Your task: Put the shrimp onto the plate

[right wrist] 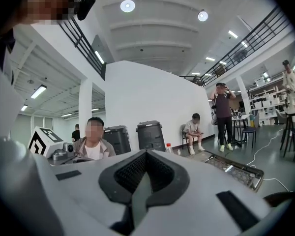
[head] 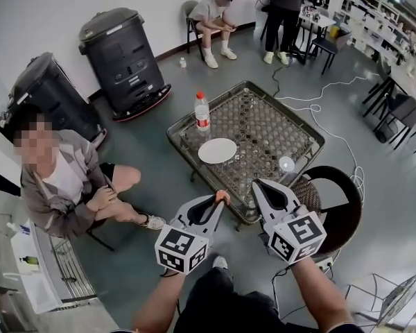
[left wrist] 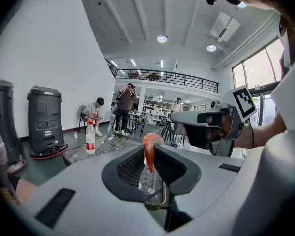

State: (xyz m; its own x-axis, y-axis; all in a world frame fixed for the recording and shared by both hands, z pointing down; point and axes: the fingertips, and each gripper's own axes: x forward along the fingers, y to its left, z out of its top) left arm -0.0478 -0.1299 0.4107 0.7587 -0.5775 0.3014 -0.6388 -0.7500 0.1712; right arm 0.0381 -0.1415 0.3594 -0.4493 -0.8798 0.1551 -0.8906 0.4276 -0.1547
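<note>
Pinching a pink shrimp (left wrist: 149, 149) between their tips, the tongs of the left gripper (head: 220, 201) hang by the near edge of the table (head: 301, 134), short of the white plate (head: 217, 150). The plate lies bare, with a water bottle (head: 202, 112) standing on its far left. The right gripper (right wrist: 146, 154) is closed on nothing. The shrimp looks light, soft and probably slippery, so a gentle hold at mid-body seems safest.

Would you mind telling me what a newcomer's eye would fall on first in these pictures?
The orange shrimp pinched by the left gripper, held in the air near the table, stands out first. Next comes the empty white plate on the table, beside a water bottle. The right gripper is shut on nothing.
</note>
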